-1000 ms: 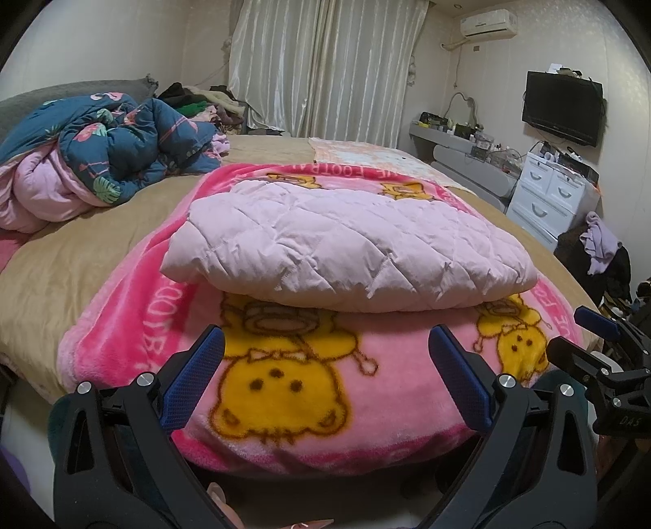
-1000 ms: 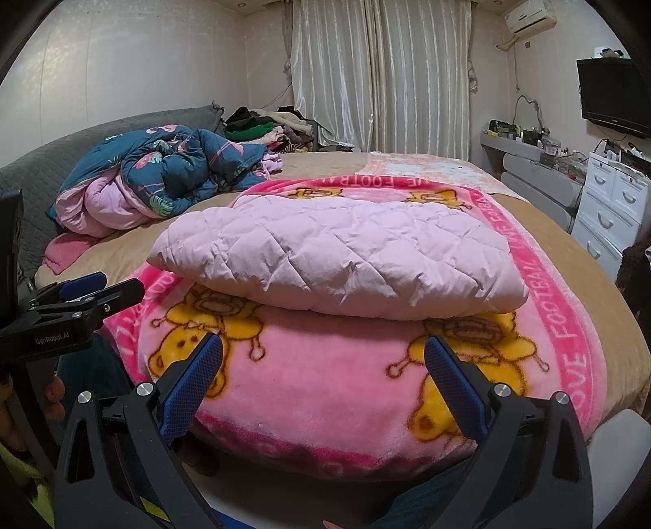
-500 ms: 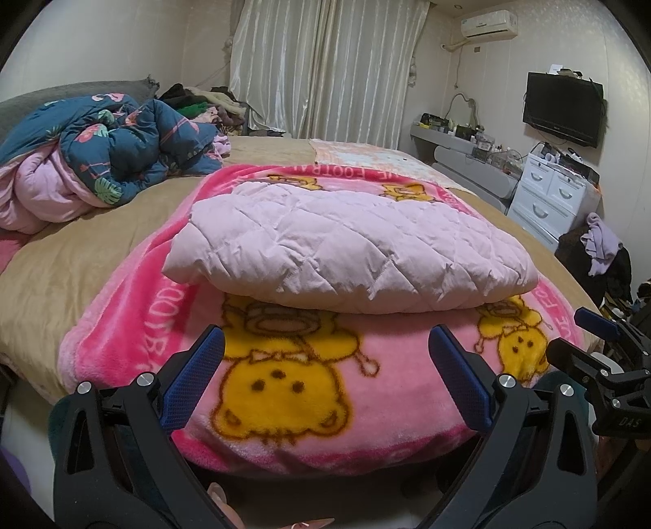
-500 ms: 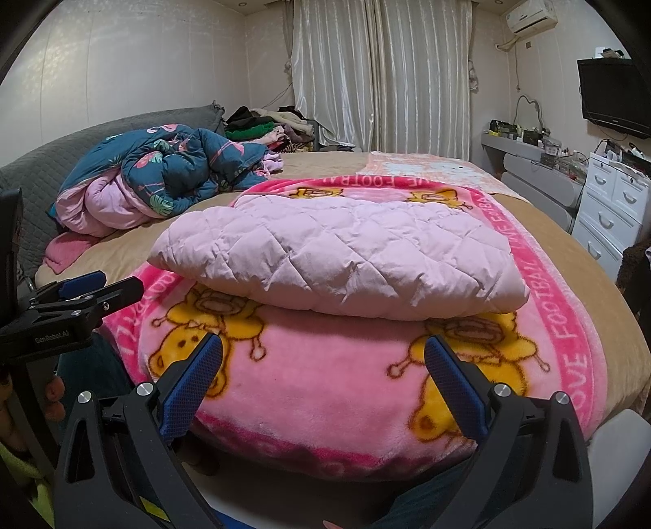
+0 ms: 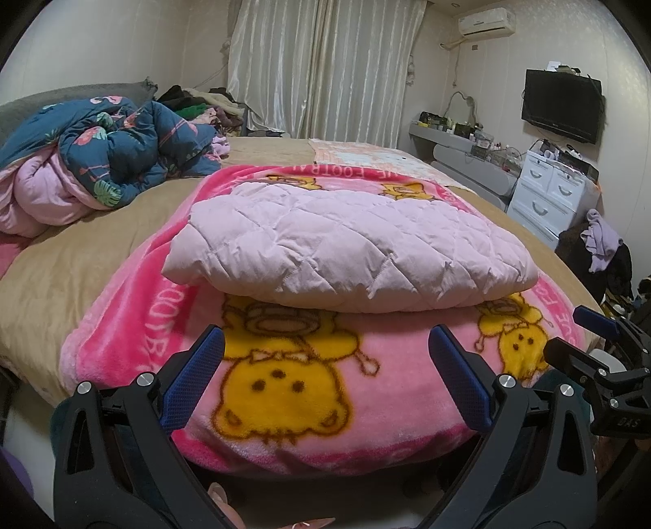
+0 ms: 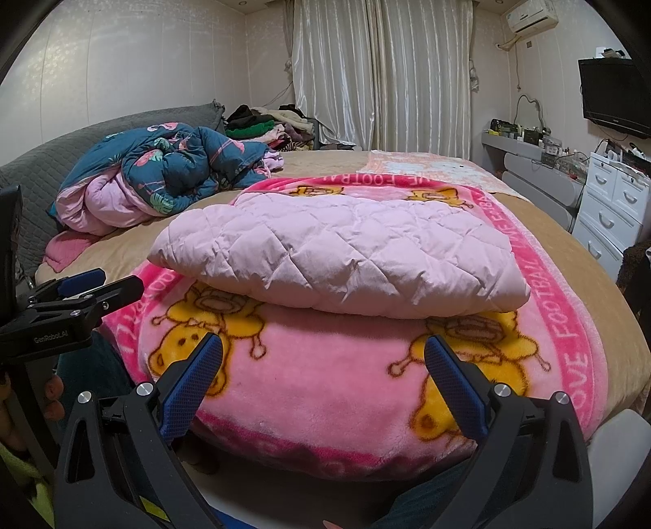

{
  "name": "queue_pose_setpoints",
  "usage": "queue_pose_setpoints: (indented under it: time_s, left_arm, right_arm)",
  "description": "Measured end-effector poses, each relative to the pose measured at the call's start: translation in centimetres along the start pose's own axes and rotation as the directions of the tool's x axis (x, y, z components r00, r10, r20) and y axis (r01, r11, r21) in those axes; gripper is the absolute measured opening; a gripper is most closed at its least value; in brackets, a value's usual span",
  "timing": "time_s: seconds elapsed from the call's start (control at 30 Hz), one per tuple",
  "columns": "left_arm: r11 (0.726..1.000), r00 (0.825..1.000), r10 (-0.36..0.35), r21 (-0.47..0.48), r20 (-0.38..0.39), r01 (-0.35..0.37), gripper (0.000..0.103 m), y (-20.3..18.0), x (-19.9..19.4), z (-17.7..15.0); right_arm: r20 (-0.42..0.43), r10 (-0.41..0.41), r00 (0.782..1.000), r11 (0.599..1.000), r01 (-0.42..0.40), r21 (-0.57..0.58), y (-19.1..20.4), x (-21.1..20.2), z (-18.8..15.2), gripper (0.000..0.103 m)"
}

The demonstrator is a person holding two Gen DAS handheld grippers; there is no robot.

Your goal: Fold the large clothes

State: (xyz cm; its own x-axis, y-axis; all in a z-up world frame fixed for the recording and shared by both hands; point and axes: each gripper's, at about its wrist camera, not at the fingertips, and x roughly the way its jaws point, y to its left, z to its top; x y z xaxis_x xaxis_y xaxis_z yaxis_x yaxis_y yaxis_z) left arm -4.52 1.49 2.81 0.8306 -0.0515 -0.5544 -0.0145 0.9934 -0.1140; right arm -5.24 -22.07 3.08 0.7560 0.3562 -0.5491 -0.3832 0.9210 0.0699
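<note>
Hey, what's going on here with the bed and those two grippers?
A person holds a gripper in each hand at the foot of the bed. The left gripper and right gripper are both open and hold nothing. A pale pink quilted garment lies folded on a pink cartoon blanket. Neither gripper touches it. A rumpled blue duvet sits farther back.

A lived-in home bedroom: a wide bed (image 5: 101, 244) under a pink cartoon blanket (image 5: 305, 386), a rumpled duvet (image 5: 114, 154) at its head, drawn curtains (image 5: 325, 69), a wall-mounted television (image 5: 561, 106), white drawers (image 5: 549, 195), and an air conditioner (image 5: 486, 22) overhead.
</note>
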Motion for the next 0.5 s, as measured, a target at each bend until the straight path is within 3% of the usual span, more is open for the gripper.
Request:
queue_pose_setpoints:
  time_s: [0.27,0.4,0.5]
  left_arm:
    - [1.0,1.0,-0.023,0.016,-0.005,0.023,0.094,0.1,-0.2,0.0]
    - [0.999,0.999,0.028,0.021,-0.023,-0.028,0.094,0.4,0.2,0.2]
    - [1.0,0.999,0.008,-0.004,-0.031,-0.008,0.094,1.2,0.4,0.1]
  right_arm:
    - [0.0,-0.001,1.0,1.0,0.001,0.0,0.0,0.1,0.0,0.099]
    - [-0.006,-0.002,1.0,1.0,0.002,0.001,0.1,0.2,-0.3,0.099]
    - [-0.006,-0.003,1.0,1.0,0.003,0.012,-0.2,0.2,-0.5,0.099]
